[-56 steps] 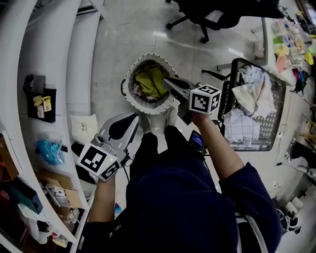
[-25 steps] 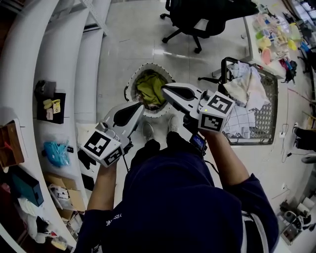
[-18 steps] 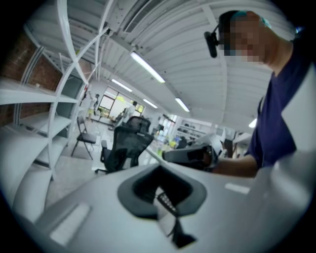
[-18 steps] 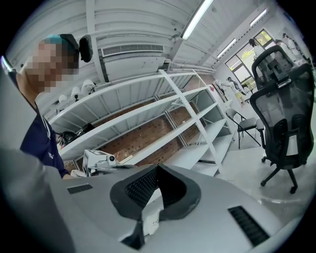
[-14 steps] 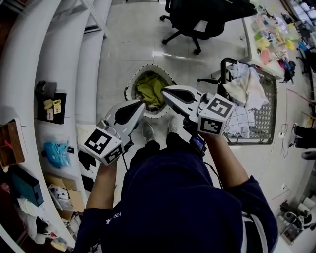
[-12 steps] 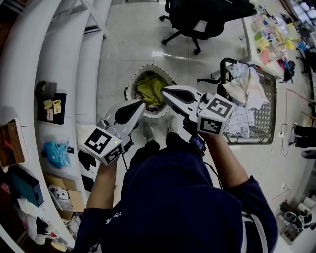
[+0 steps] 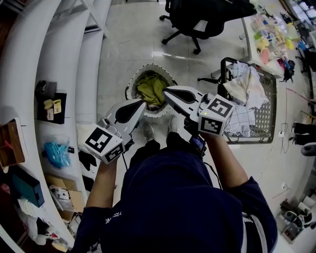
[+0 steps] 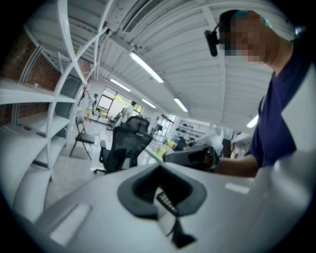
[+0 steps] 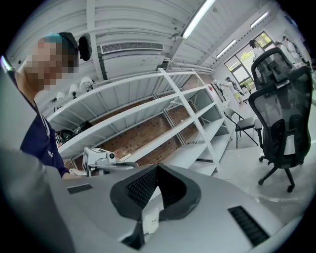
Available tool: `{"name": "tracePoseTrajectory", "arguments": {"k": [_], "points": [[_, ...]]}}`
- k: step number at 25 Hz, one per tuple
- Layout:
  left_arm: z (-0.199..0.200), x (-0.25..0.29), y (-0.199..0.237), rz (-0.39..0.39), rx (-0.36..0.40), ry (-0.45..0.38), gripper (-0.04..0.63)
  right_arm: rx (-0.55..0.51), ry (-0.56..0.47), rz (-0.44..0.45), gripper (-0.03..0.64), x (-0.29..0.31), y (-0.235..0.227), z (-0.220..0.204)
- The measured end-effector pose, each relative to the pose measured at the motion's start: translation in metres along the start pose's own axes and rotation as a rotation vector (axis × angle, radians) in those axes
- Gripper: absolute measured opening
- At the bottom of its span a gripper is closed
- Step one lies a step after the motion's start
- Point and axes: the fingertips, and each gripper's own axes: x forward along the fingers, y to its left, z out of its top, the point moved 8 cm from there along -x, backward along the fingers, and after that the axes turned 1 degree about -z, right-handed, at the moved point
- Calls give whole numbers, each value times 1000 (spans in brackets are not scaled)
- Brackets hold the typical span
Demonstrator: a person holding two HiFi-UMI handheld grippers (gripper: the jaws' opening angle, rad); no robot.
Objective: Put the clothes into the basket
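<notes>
A round white basket (image 7: 131, 83) stands on the floor in front of the person's feet, with yellow-green clothes (image 7: 150, 89) piled in it. More clothes (image 7: 242, 86), white and checked, lie in a black wire cart (image 7: 269, 116) to the right. My left gripper (image 7: 141, 103) is held level above the basket's near left rim, jaws together and empty. My right gripper (image 7: 166, 90) hovers over the basket's near right rim, also shut with nothing in it. In the left gripper view the closed jaws (image 8: 159, 167) point across the room; the right gripper's (image 9: 157, 167) point at the shelves.
White shelving (image 7: 54, 74) curves along the left, holding small boxes and bags. A black office chair (image 7: 207, 15) stands beyond the basket. A desk with small coloured items (image 7: 276, 34) sits at the top right. The person's shoes (image 7: 158, 129) touch the basket's near side.
Since the earliest frame the right gripper has drawn back from inside the basket and both grippers have risen closer together. Over the last second nothing visibly moves.
</notes>
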Motion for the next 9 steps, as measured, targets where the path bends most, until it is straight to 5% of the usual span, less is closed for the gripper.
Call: {"name": "tracePoseTrajectory", "arguments": {"k": [9], "points": [[-2,-3,3,1,-6,-4,5,11,10,-8,8,4,-3,-6]]}}
